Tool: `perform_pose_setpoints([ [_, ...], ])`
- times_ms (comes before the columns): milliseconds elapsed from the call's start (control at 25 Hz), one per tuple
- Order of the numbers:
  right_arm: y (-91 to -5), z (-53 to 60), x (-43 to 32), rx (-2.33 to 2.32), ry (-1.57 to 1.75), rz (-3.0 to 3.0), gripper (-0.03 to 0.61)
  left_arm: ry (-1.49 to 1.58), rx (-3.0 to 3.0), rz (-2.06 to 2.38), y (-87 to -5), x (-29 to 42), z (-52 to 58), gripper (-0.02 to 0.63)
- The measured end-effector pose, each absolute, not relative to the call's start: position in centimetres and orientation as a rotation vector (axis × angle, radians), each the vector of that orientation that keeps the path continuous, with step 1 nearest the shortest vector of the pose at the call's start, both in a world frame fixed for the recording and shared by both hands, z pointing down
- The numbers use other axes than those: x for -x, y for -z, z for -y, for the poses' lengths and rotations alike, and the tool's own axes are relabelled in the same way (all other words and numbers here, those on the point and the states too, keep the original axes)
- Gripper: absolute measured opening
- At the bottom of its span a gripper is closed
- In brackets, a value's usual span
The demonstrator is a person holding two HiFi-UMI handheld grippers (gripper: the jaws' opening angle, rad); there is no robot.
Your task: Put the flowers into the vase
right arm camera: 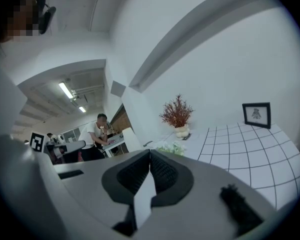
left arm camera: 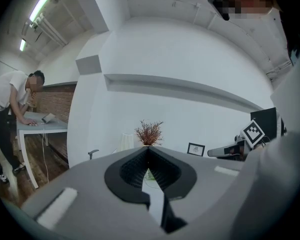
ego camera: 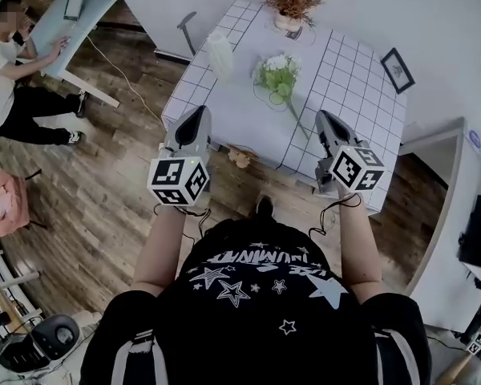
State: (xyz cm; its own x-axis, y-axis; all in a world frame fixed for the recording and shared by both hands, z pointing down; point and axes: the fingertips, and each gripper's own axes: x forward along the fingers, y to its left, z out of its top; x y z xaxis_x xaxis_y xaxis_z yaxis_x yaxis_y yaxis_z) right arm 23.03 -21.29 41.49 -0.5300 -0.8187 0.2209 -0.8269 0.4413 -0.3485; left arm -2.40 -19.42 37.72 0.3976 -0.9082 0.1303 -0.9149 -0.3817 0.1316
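Your left gripper (ego camera: 199,112) and right gripper (ego camera: 324,117): jaws pressed together, both empty, held over the table's (ego camera: 361,87) near edge. Flowers (ego camera: 279,74): lying on the table ahead, apart from both grippers. Vase (ego camera: 220,53): probably the blurred pale upright shape left of the flowers.

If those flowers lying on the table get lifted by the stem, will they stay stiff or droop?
Probably droop a little: the flowers carry a bushy white-and-green head on a long thin stem, so the head end likely sags. They look light, so lifting should take little force. Being so slim, the stem may twist or slip in a pinch.
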Motion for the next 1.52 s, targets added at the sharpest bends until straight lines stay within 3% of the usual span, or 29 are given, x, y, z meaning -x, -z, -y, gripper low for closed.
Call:
perform_pose_setpoints([
  [520,-48.3,25.7,-22.7,-1.332,-0.819,2.598,0.015,-0.158,-2.347,1.794,-38.9,3.5,21.1,0.011],
  [640,-50.2,25.4,-21.8,-1.249,-0.804,2.511,0.094,-0.161,-2.342,1.796,-39.1,3.3,21.9,0.011],
  [880,-52.7,25.1,-20.3,-1.171,-0.781,2.393,0.101,-0.179,-2.368,1.757,-39.8,3.3,23.5,0.035],
  [1280,-56.3,26.5,-19.2,-1.125,-0.689,2.106,0.112,-0.239,-2.391,1.642,-42.8,5.8,28.1,0.193],
  [1520,-57.7,28.3,-17.9,-1.096,-0.705,2.003,0.112,-0.414,-2.458,1.447,-46.6,5.3,31.8,0.322],
])
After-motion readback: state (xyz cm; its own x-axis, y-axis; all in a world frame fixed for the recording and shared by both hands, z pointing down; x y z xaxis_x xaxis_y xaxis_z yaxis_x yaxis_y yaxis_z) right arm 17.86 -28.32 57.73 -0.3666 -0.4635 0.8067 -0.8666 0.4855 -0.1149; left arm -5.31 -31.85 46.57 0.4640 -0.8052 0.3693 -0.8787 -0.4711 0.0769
